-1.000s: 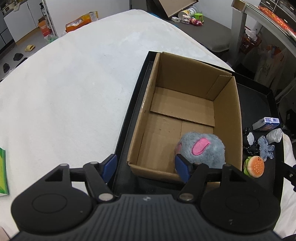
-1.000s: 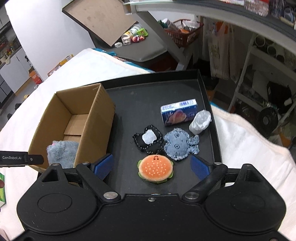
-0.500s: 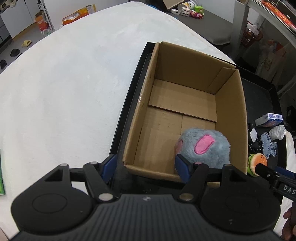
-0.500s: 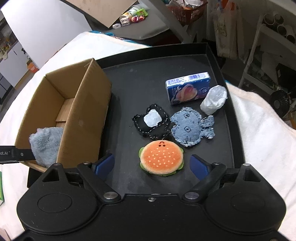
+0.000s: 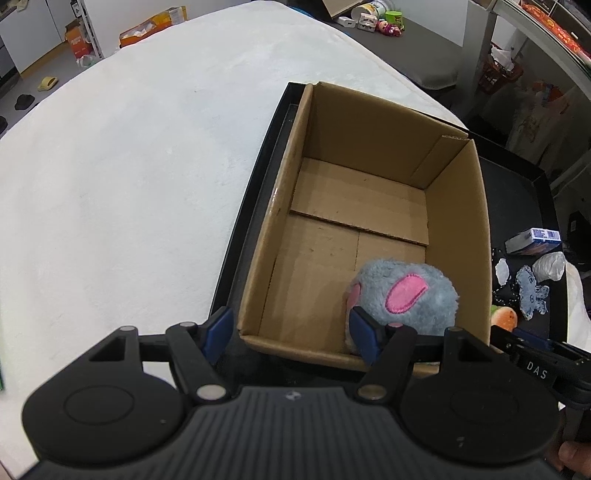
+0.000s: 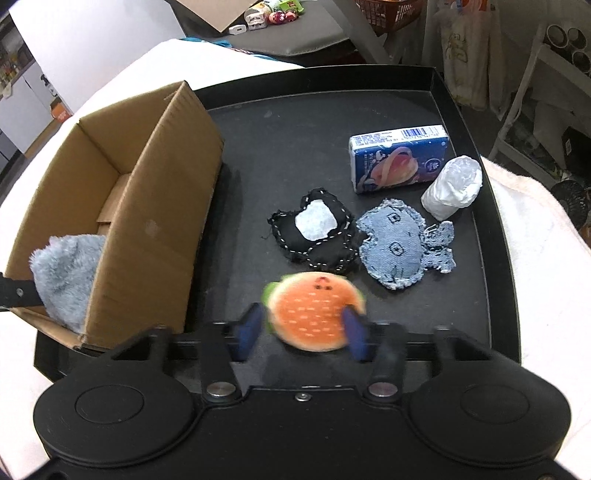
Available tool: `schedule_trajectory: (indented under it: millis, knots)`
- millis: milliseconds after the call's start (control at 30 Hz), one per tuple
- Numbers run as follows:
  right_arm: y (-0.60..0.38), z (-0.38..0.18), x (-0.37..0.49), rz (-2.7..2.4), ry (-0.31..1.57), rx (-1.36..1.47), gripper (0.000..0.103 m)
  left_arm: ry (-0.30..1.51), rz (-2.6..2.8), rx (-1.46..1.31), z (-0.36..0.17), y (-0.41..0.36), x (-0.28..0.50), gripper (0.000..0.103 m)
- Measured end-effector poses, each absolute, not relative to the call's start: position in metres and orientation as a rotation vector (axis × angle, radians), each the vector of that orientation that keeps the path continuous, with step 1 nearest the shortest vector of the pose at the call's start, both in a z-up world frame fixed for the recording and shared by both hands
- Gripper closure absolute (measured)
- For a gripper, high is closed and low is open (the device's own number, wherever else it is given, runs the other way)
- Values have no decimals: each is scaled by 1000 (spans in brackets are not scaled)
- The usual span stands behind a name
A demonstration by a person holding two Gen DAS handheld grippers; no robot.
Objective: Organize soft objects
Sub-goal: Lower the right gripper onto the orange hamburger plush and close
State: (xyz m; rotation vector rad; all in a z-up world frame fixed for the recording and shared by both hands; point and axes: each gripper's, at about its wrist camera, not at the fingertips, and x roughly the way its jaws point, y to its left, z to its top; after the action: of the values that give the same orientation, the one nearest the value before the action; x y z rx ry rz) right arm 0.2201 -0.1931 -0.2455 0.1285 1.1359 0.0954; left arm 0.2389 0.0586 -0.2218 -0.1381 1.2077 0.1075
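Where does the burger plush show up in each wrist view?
Left wrist: burger plush at the right edge, a sliver just right of the box.
Right wrist: lower centre, between the right gripper fingers.
Shared landmark: the denim fish just beyond it.

I see a blue tissue pack [image 6: 399, 157] on the black tray [image 6: 332, 92], with a crumpled white plastic bag [image 6: 452, 186] just beside it. White cloth [image 5: 129, 177] covers the table, and small toys [image 5: 376, 20] sit far behind.

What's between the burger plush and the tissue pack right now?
In the right wrist view, two fabric patches lie between the burger plush and tissue pack: a black one and a denim one.
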Motion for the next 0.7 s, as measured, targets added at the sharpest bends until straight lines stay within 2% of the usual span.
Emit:
schedule_trajectory:
  millis: [67,167,200,500,567,600,633,700]
  knots:
    - [-196,-245,220,102,1135,143,75,1203,101,-138,-221,58,238,35]
    - [-198,-242,219,119,1133,155,94,1195,93,-137,-218,57,237,35]
    - [-199,-241,218,126,1132,159,103,1193,93,-137,-218,57,236,35]
    - [-198,-231,212,143,1106,152,103,1181,87,-148,-213,61,230,35]
    - [-196,-231,213,128,1121,143,98,1180,88,-153,-213,62,231,35]
    - [-196,-232,215,120,1128,148,82,1178,86,-155,-213,63,230,35]
    - [-195,-233,215,119,1133,154,53,1176,84,-156,-212,63,230,35]
    - [-193,-232,215,115,1098,156,28,1174,80,-156,-212,63,230,35]
